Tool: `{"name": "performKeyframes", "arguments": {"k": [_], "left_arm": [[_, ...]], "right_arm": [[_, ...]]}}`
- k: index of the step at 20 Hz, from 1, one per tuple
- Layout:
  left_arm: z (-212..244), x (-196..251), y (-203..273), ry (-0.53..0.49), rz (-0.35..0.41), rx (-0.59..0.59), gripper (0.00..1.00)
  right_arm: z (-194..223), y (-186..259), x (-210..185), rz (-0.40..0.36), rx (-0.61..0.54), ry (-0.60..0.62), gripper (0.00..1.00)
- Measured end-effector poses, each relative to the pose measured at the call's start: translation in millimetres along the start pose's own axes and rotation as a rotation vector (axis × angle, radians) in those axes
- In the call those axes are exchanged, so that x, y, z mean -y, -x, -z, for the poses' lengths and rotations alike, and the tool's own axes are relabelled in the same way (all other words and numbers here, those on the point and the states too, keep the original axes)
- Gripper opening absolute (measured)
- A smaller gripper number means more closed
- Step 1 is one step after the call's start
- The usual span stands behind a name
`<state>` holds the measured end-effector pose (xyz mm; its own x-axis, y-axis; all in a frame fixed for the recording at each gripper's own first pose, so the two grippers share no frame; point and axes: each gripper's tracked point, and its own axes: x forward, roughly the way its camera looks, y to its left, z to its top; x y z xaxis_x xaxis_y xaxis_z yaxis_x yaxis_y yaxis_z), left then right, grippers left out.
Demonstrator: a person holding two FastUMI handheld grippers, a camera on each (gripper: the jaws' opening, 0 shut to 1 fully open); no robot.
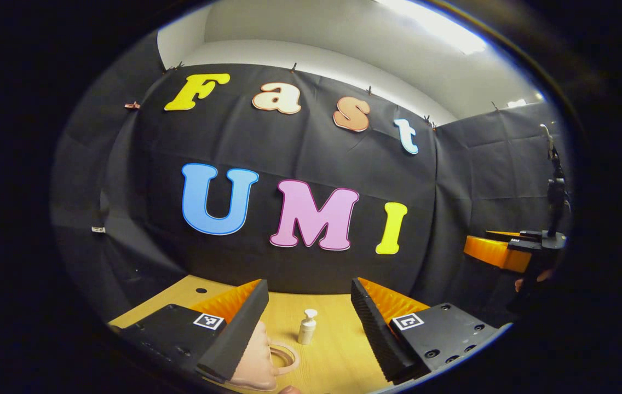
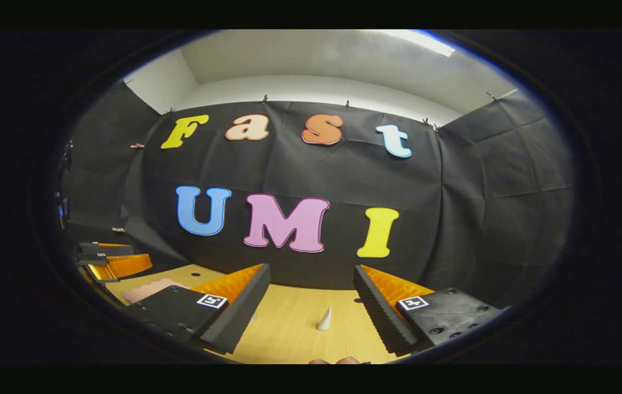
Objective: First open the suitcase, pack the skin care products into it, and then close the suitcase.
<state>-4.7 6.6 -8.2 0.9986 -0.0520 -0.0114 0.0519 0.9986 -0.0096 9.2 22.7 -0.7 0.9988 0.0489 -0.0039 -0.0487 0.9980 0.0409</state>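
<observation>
With your left tool (image 1: 308,323) and right tool (image 2: 311,306) both wide open and empty, reaching carelessly could topple the upright pump bottle (image 1: 306,326) beside the pink suitcase (image 1: 256,350) on the bench (image 1: 338,350).

The left claw (image 1: 308,328) is held level, its two fingers (image 1: 237,328) spread wide apart with nothing between them. The right claw (image 2: 311,317) sits in the same pose, fingers (image 2: 240,314) wide apart and empty. In the left gripper view the right claw shows far off to the right, raised, with part of a hand (image 1: 530,282) under it. In the right gripper view the left claw shows at the far left.
</observation>
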Motion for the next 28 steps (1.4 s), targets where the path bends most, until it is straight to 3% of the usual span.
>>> {"name": "performKeyframes", "arguments": {"k": [10,14,18,20,23,28], "left_arm": [[74,9,0,-0.004,0.035,-0.15,0.96],[112,17,-20,-0.018,0.033,-0.208,0.96],[154,19,-53,-0.108,0.001,-0.274,0.96],[177,23,-71,-0.088,-0.011,-0.323,0.96],[216,17,-100,-0.014,-0.087,-0.431,0.96],[285,-25,-127,0.0,-0.267,-0.613,0.96]], "right_arm": [[6,-4,-1,-0.019,-0.006,-0.006,0.97],[6,-19,4,-0.04,0.002,0.012,0.96],[13,-42,15,-0.093,0.012,-0.019,0.97],[26,-63,27,-0.103,-0.01,-0.025,0.97],[41,-91,33,-0.148,-0.027,-0.037,0.97],[88,-142,40,-0.225,-0.115,-0.111,0.97]]}}
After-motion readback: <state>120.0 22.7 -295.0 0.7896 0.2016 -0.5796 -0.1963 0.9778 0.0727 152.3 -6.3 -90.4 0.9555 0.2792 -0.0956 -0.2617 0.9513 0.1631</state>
